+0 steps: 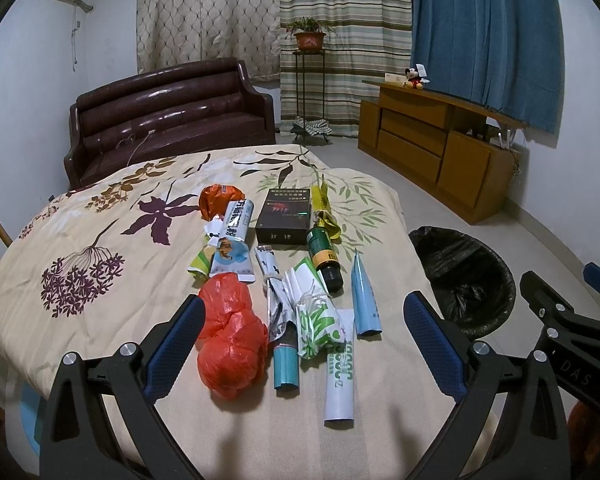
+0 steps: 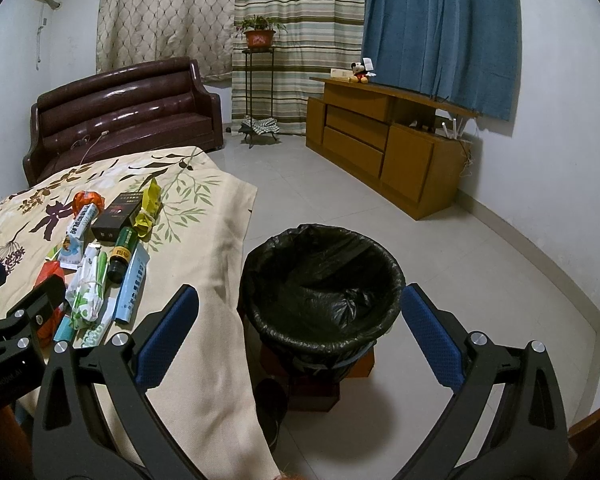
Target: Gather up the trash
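Left gripper [image 1: 304, 344] jaws wide apart, nothing held, hovering over the near end of the trash pile on the floral cloth [image 1: 100, 200]. Right gripper [image 2: 300, 332] jaws also spread, empty, framing the bin [image 2: 320, 276] on the floor right of the table.

Hidden or cut off: the bin's base is blocked by its black liner and a brown block under it; in the left view only part of the bin [image 1: 464, 276] shows past the table edge. A teal tube [image 1: 286, 368] is half buried under a green-white wrapper [image 1: 316, 320]. The red bag [image 1: 232, 332] sits just beside the left finger; contact can't be told. Papers under the silver pack [image 1: 238, 220] are mostly covered. The left gripper's body cuts into the right view at lower left, over the red bag.

Writing: "DAS" on the right gripper body at the left view's right edge. The white tube [image 1: 340, 384] has large green characters, unreadable. The dark box [image 1: 286, 216] carries lines of small print, too small to read. The green bottle [image 1: 324, 256] has a yellow label, illegible. The blue tube [image 1: 364, 296] lies right of the bottle, print blurred. The orange wrapper [image 1: 218, 198] is farthest, and the yellow wrapper [image 1: 324, 212] lies right of the box.
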The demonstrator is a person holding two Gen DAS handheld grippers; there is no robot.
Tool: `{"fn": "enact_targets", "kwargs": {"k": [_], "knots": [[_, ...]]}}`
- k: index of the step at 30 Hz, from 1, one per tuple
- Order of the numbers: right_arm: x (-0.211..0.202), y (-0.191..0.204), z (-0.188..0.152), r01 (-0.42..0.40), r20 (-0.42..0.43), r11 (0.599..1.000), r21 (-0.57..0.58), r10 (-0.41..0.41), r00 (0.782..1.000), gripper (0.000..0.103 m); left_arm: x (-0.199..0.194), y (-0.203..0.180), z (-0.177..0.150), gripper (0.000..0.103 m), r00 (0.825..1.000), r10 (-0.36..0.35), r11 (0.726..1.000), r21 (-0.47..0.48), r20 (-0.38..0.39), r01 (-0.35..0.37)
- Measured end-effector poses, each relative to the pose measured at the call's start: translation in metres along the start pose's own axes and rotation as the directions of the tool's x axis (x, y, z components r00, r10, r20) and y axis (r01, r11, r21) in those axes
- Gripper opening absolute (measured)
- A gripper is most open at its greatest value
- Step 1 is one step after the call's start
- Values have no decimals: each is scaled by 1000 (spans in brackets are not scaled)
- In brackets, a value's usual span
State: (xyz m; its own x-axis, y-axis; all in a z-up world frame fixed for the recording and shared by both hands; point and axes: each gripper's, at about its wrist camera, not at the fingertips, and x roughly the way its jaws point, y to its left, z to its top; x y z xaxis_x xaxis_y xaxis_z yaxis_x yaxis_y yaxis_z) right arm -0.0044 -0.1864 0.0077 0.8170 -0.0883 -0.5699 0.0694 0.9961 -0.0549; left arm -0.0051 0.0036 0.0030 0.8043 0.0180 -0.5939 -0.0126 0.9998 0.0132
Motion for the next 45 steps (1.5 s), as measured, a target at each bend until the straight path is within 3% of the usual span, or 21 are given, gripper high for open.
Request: {"fn": "enact_targets", "kwargs": {"k": [19, 27, 30, 34, 39, 45], "knots": [[3, 2, -5, 3, -8, 1000, -1, -3, 1000, 99, 9, 0, -8, 96, 999, -18, 1000, 3, -33, 18], [14, 12, -11, -18, -48, 1000, -10, 18, 999, 99, 12, 20, -11, 96, 999, 1, 1000, 1, -48, -1], [18, 16, -13, -28, -64, 999, -15, 27, 998, 96, 14, 35, -15, 96, 998, 16, 1000, -2, -66, -16], [26, 22, -15, -45, -98, 999, -21, 43, 994, 84, 18, 56, -22, 96, 995, 43, 999, -15, -94, -44], [36, 34, -15, -69, -123, 997, -35, 64, 990, 83, 22, 77, -28, 96, 990, 67, 996, -41, -122, -73], [41, 43, -13, -83, -130, 996, -40, 77, 989, 83, 24, 77, -25, 95, 990, 44, 998, -44, -130, -51]]}}
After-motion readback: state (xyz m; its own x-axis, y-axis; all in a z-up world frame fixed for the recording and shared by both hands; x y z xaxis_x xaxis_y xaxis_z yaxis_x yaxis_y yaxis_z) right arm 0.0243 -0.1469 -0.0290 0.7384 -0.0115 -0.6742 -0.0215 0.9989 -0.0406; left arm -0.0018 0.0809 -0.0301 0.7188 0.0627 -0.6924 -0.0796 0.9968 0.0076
